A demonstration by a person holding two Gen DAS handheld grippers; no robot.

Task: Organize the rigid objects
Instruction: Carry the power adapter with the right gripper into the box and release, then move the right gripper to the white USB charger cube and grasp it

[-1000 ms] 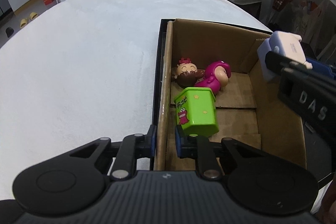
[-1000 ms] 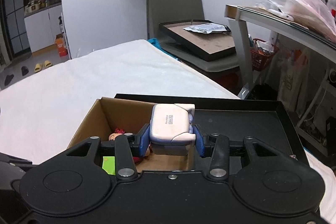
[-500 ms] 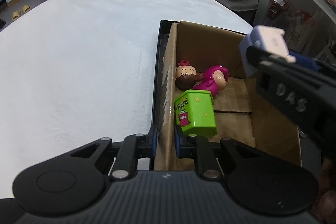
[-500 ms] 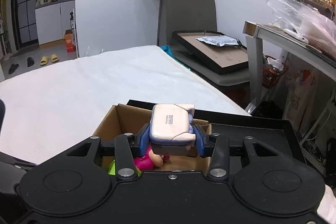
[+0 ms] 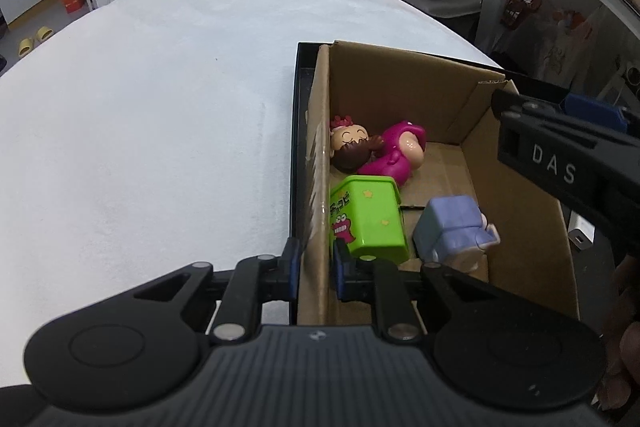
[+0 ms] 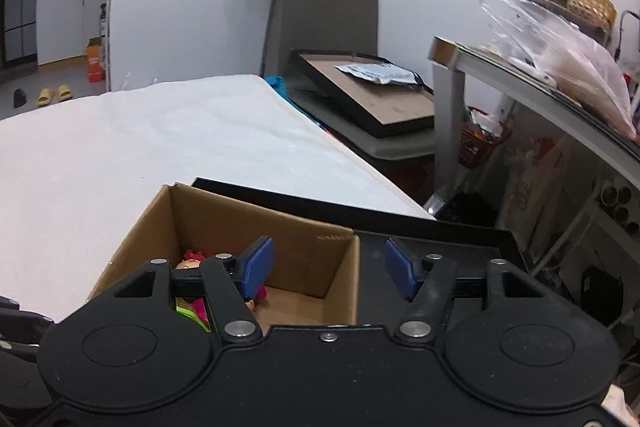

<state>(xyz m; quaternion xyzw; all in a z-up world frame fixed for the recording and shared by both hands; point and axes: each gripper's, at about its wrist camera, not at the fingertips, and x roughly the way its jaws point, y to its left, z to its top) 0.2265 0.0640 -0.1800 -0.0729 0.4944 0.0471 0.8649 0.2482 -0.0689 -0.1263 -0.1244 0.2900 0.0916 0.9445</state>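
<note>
On the box floor now: pale lilac toy (image 5: 454,233), lying just beside the green block (image 5: 366,221), no longer held up between the right gripper (image 6: 326,267) fingers. Jaws just opened, nothing between them, hovering over the cardboard box (image 5: 400,83). Doll (image 5: 352,147) and magenta figure (image 5: 400,155) unmoved at the far end. Left gripper (image 5: 316,267) narrow, pinching the box's near-left wall, steadying it. Drop looks done; white tabletop (image 5: 160,107) shows nothing further to sort.
</note>
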